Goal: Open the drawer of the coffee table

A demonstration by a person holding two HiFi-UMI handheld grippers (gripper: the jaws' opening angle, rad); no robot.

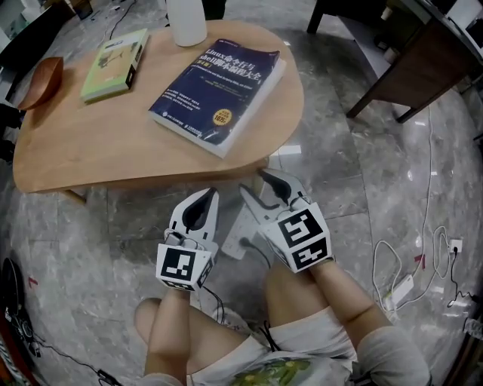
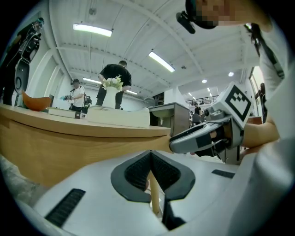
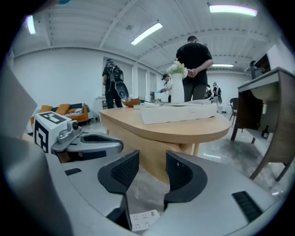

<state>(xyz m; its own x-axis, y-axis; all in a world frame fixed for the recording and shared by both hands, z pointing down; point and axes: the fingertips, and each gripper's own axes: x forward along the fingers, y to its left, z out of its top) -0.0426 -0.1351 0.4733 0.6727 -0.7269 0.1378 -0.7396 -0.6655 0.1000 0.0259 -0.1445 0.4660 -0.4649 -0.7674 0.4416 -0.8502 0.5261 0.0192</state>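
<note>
The wooden coffee table [image 1: 90, 154] stands in front of me, its rounded top seen from above. Its curved apron [image 2: 69, 147] fills the left of the left gripper view; I cannot make out a drawer front or handle in any view. My left gripper [image 1: 202, 197] hangs just below the table's near edge, above the knees, shut [image 2: 150, 171] with nothing in it. To its right, my right gripper [image 1: 264, 190] is open. Between its fingers [image 3: 152, 169] only floor and the table's apron [image 3: 159, 152] show.
On the top lie a blue book [image 1: 219, 90], a green book [image 1: 115, 64], a white vase [image 1: 186, 21] and a brown dish [image 1: 41, 81]. A white power strip [image 1: 240, 234] lies on the floor under the grippers. A dark desk [image 1: 423, 60] and cables [image 1: 400, 286] are at right.
</note>
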